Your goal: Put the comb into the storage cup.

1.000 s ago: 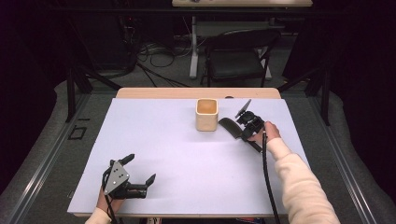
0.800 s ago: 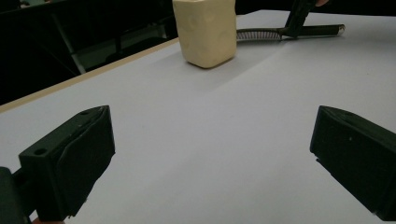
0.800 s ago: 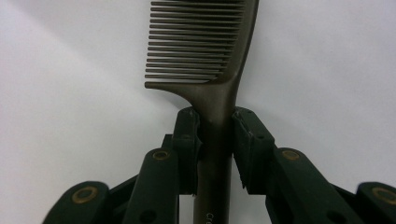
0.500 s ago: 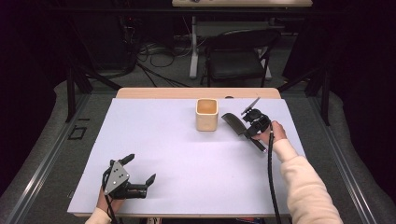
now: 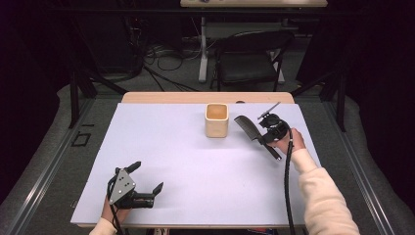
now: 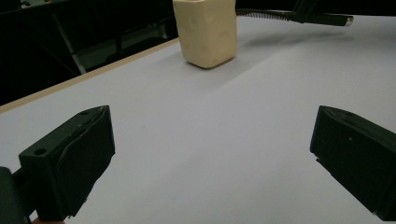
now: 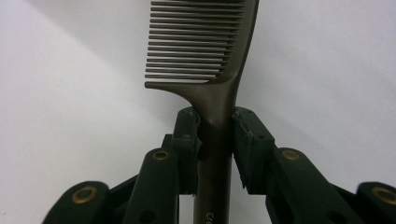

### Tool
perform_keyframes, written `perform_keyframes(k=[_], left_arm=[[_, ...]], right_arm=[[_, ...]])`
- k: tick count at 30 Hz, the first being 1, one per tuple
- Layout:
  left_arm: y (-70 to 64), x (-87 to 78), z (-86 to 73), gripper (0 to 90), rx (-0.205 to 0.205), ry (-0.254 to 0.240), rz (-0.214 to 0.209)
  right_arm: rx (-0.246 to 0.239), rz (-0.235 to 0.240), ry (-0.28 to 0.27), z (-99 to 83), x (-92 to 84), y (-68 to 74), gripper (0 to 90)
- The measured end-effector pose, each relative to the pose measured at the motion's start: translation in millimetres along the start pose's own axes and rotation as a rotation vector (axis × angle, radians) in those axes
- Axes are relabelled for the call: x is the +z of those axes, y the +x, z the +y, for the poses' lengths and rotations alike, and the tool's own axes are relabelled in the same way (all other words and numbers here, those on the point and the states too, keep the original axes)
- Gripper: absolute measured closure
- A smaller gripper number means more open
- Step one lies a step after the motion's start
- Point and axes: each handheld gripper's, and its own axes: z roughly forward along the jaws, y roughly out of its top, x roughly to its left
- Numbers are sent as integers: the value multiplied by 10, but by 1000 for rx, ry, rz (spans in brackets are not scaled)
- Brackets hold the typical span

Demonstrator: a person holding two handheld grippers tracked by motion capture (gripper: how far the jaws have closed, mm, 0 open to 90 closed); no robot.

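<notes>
One container stands on the table (image 5: 161, 147): a cream square cup (image 5: 217, 120), upright on the white sheet toward the far edge, slightly right of the middle. In the high view its mouth faces the camera and the inside looks tan and bare as far as can be seen; nothing pokes above its rim. The left gripper view shows the same cup (image 6: 207, 30) from low on the table, its rounded walls whole and its base flat on the sheet, with nothing leaning against it. Just to the right of the cup, apart from it, the right gripper (image 5: 265, 138) pinches a dark comb (image 5: 247, 128) by the handle. The comb is held off the sheet, its toothed end pointing toward the cup and its thin tail end running back toward the person's hand (image 5: 288, 142). In the right gripper view the two pads press on either side of the comb (image 7: 205, 51) just below where the teeth begin, with the teeth running out ahead over the white sheet. The left gripper (image 5: 147, 183) rests at the near left of the table, well apart from the cup, its jaws spread wide with only bare sheet between them.
</notes>
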Motion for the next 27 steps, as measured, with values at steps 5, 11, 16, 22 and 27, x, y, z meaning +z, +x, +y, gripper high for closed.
perform_keyframes(k=[5, 11, 16, 22, 27], left_arm=[[0, 0, 0, 0, -2, -1, 0], [-2, -1, 0, 0, -1, 0, 1], [0, 0, 0, 0, -2, 0, 0], [-2, 1, 0, 0, -1, 0, 1], [1, -1, -1, 0, -2, -2, 0]], right_arm=[[20, 13, -51, -50, -61, -7, 717], [24, 25, -76, -94, -126, 11, 716], [29, 37, -141, -146, -183, 12, 717], [23, 33, -179, -168, -207, 46, 717], [19, 36, -180, -176, -217, 66, 717]])
